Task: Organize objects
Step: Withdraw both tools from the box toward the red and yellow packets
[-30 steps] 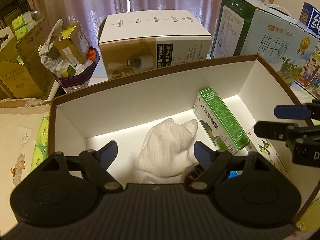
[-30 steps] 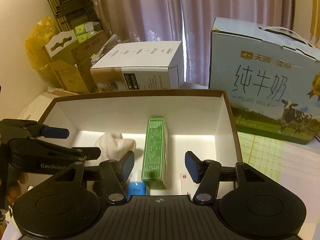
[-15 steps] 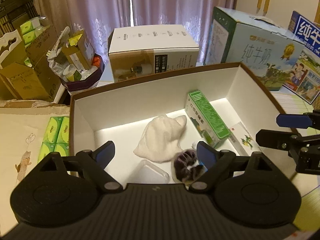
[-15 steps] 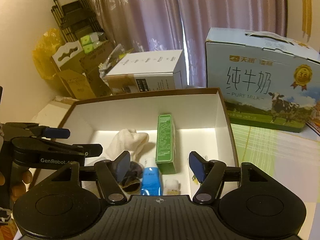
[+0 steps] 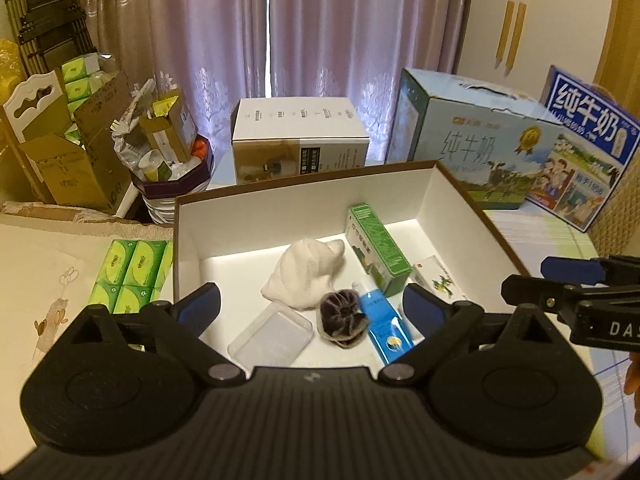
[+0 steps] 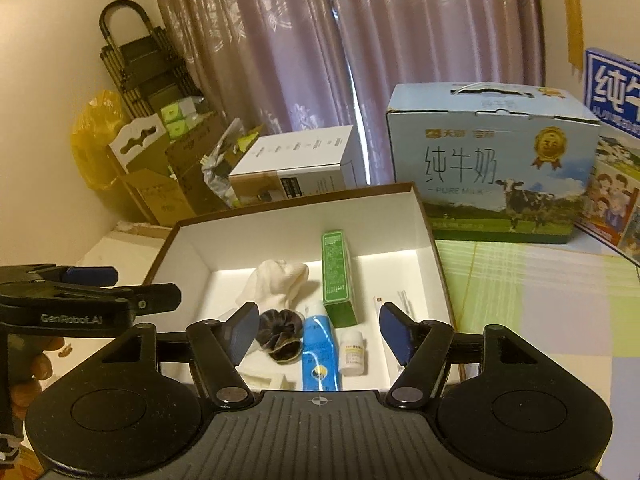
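Note:
An open white box with a brown rim (image 5: 308,216) (image 6: 280,236) holds a white cloth (image 5: 304,274) (image 6: 276,286), a green carton (image 5: 376,246) (image 6: 336,276), a blue tube (image 5: 384,326) (image 6: 318,354), a dark purple scrunchie (image 5: 342,320) (image 6: 280,332), a clear plastic lid (image 5: 270,336), a small white bottle (image 6: 352,352) and a flat white packet (image 5: 436,276). My left gripper (image 5: 311,305) is open and empty, above the box's near edge. My right gripper (image 6: 319,330) is open and empty, above the near right part of the box.
Green tissue packs (image 5: 130,276) lie left of the box. A white carton (image 5: 300,144) and milk cartons (image 5: 476,156) (image 6: 496,160) stand behind it. Cardboard boxes and a full bin (image 5: 168,160) stand at the back left. A checked cloth (image 6: 540,300) lies to the right.
Both grippers have pulled back and up from the box, so more of its contents show: the scrunchie, blue tube, clear lid and small bottle. Both stayed open.

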Tool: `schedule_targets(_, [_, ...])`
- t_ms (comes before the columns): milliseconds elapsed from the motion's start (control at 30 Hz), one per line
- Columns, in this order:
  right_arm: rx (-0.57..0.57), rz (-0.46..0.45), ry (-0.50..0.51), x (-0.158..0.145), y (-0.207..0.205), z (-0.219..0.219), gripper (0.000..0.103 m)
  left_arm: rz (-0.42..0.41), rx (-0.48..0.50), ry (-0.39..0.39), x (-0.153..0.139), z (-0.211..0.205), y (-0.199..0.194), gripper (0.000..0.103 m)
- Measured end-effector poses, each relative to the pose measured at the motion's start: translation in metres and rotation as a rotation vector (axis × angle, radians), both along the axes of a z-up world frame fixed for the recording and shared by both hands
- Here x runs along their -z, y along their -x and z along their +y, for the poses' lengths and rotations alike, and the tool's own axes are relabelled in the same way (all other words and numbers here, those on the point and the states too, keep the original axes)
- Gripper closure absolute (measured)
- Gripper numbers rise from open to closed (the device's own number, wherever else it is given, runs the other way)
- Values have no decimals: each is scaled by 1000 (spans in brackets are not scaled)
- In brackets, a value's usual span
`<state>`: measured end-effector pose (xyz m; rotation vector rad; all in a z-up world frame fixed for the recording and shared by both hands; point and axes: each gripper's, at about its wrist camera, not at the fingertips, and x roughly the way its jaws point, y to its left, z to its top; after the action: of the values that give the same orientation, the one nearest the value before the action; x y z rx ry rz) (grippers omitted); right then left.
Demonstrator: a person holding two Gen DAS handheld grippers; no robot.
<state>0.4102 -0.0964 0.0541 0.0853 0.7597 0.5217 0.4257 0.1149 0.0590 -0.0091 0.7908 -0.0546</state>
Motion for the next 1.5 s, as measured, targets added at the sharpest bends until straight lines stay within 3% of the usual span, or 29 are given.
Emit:
schedule_targets(267, [6,-17,-12,-13,38,-14,39,-13,-8,8,-13,-10,46,7])
schedule_targets(767, [-7,-8,-23,-12,104,-45,39,22,-11,11,-12,-32,121,7])
schedule_targets(1133, [-12,13,-17,-3,131,-60,39,52,-10,-11,-4,-49,151,7])
schedule_targets(1500, [-6,93,8,22,147,-74,39,112,-2,-27,17,-67,165,7])
